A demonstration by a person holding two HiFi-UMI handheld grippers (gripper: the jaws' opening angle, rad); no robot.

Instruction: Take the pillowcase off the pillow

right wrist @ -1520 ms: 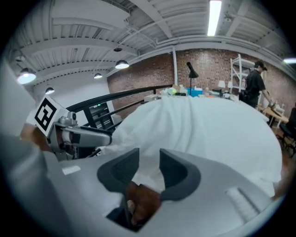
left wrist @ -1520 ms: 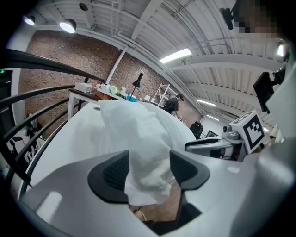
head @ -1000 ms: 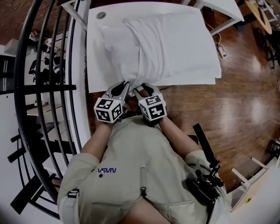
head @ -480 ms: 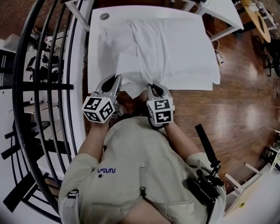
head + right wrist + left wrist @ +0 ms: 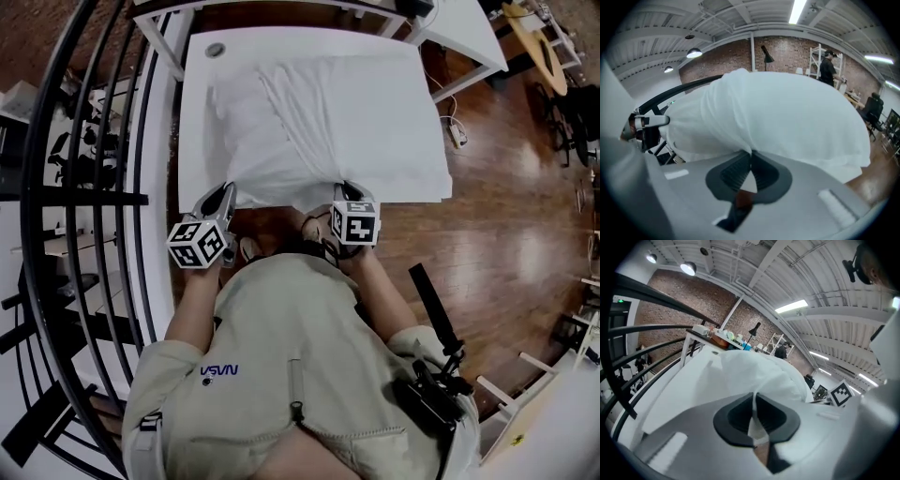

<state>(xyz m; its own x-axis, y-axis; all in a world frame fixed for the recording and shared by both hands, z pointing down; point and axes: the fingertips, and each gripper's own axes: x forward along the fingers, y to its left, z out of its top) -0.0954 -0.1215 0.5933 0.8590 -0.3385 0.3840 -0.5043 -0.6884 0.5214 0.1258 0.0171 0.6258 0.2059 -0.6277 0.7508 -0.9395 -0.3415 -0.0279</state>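
Observation:
A white pillow in a white pillowcase point(image 5: 328, 122) lies across the white table point(image 5: 195, 122). My left gripper point(image 5: 223, 194) is at the near edge of the cloth on the left, shut on a fold of the pillowcase point(image 5: 754, 376). In the left gripper view a thin strip of cloth runs between the closed pads of the left gripper point(image 5: 753, 405). My right gripper point(image 5: 349, 187) holds the near edge further right. The right gripper view shows the right gripper point(image 5: 750, 161) shut, with the pillowcase point(image 5: 787, 112) pinched at the tips. The near edge is stretched between the two grippers.
A black curved railing point(image 5: 94, 187) runs along the left side, close to the table. Wooden floor point(image 5: 506, 225) lies to the right, and another white table point(image 5: 459, 28) stands at the back right. A round grommet point(image 5: 215, 50) sits in the table's far left corner.
The two grippers were side by side at the middle of the near edge. They have moved apart, left one leftward and right one rightward, spreading the pillowcase's edge.

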